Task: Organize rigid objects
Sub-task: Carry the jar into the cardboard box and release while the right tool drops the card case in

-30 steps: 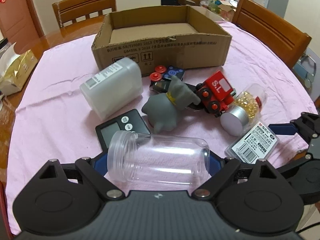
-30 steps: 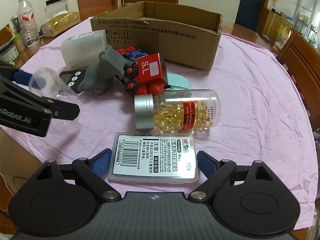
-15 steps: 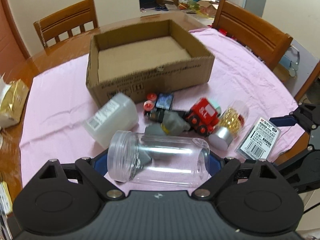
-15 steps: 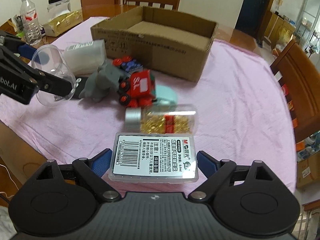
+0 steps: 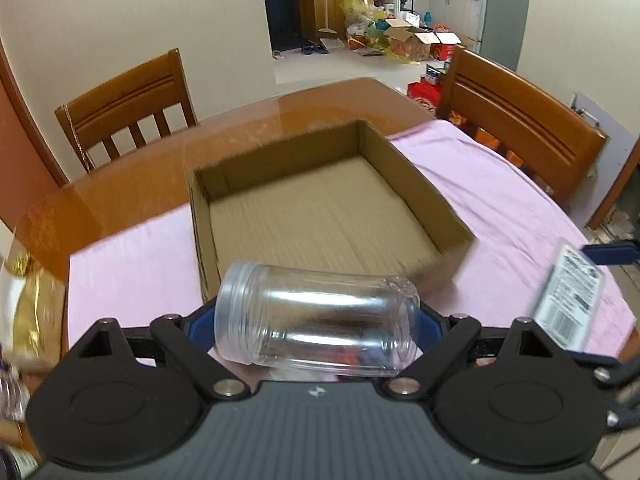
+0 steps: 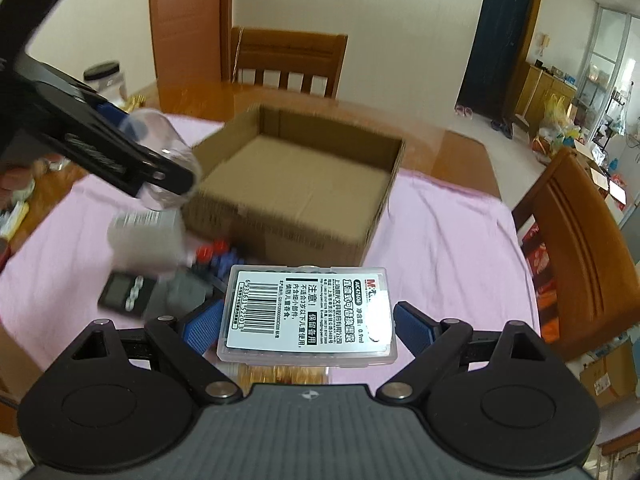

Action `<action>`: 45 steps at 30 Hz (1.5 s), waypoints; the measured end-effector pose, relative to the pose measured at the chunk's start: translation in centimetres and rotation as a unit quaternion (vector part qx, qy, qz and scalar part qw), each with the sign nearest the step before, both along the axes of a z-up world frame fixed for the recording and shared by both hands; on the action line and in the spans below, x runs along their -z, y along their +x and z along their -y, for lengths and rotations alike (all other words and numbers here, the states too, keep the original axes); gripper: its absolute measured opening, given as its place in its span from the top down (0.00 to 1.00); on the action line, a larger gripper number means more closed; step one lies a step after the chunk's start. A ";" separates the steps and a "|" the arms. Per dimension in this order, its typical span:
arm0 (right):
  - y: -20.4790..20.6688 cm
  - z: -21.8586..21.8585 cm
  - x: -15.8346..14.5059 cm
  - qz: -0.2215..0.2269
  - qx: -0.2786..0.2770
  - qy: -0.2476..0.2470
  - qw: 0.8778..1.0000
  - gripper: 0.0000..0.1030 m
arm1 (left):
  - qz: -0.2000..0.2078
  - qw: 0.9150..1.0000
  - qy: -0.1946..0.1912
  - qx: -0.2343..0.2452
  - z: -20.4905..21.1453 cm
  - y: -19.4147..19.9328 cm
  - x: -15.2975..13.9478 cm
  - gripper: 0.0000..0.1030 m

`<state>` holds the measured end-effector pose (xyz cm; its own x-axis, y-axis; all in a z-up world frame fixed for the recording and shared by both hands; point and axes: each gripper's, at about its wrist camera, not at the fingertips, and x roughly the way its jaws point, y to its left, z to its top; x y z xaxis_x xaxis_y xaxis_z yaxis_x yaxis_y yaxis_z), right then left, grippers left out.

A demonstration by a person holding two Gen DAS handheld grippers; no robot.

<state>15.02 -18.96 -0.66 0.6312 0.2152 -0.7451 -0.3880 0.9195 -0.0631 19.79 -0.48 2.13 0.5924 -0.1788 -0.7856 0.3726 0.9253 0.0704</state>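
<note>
My left gripper [image 5: 316, 326] is shut on a clear lidless plastic jar [image 5: 320, 304], which lies sideways between the blue pads, above the near wall of the open, empty cardboard box [image 5: 420, 188]. My right gripper [image 6: 310, 324] is shut on a flat clear case [image 6: 308, 304] with a barcode label, held in the air just short of the box [image 6: 384, 200]. In the right wrist view the jar [image 6: 168, 152] hangs at the box's left corner. The case [image 5: 568, 300] shows at the right edge of the left wrist view.
On the pink cloth [image 6: 440, 240] in front of the box lie a white container [image 6: 144, 240], a black timer [image 6: 124, 292], a red and blue toy [image 6: 216, 256] and a pill bottle [image 6: 280, 376]. Wooden chairs [image 5: 132, 116] stand around the table. A gold packet [image 5: 28, 300] is at the left.
Both grippers have risen and moved towards the box, each still holding its object. The items on the cloth have dropped out of the left wrist view.
</note>
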 end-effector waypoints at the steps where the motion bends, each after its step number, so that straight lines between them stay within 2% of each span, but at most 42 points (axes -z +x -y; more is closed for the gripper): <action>1: 0.7 -0.1 -0.3 0.004 0.003 0.003 1.000 0.09 | 0.000 1.000 0.003 -0.002 0.0 1.2 0.1 0.12; 6: 4.0 -0.6 -1.0 0.016 0.023 0.006 1.000 0.09 | -0.005 1.000 0.010 -0.005 0.1 7.0 1.0 0.12; 10: 6.3 -1.0 -1.0 0.017 0.040 0.005 0.999 0.09 | 0.014 1.000 0.015 -0.010 0.2 11.1 1.6 0.08; 12: 7.2 -1.2 -1.0 0.016 0.047 0.002 0.999 0.09 | 0.023 0.999 0.015 -0.022 0.1 12.8 2.0 0.04; 17: 9.3 -1.8 -0.9 0.011 0.057 -0.003 0.998 0.09 | 0.023 0.999 0.005 -0.039 -1.0 15.3 3.0 0.04; 24: 12.8 -3.4 -0.3 0.004 0.047 -0.013 0.999 0.09 | 0.013 0.999 -0.015 -0.040 -4.3 13.0 2.7 0.04; 32: 17.5 -5.4 0.5 -0.008 0.036 -0.006 0.999 0.09 | 0.025 0.996 -0.026 -0.078 -9.0 9.0 1.6 0.02; 36: 20.1 -6.6 0.8 0.000 0.044 -0.007 0.999 0.08 | 0.034 0.994 -0.030 -0.097 -10.6 7.8 1.4 0.02; 38: 20.6 -7.0 0.6 0.007 0.049 -0.015 0.999 0.00 | 0.034 0.993 -0.032 -0.106 -11.3 7.4 1.5 0.02; 45: 18.4 -7.1 -0.9 0.027 0.045 -0.006 0.999 0.00 | 0.039 0.992 -0.032 -0.113 -12.3 5.7 1.4 0.02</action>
<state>33.41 -11.85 0.27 0.6866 0.1471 -0.7120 -0.2999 0.9494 -0.0931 25.48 11.78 0.74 0.6811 -0.0825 -0.7275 0.1501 0.9883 0.0285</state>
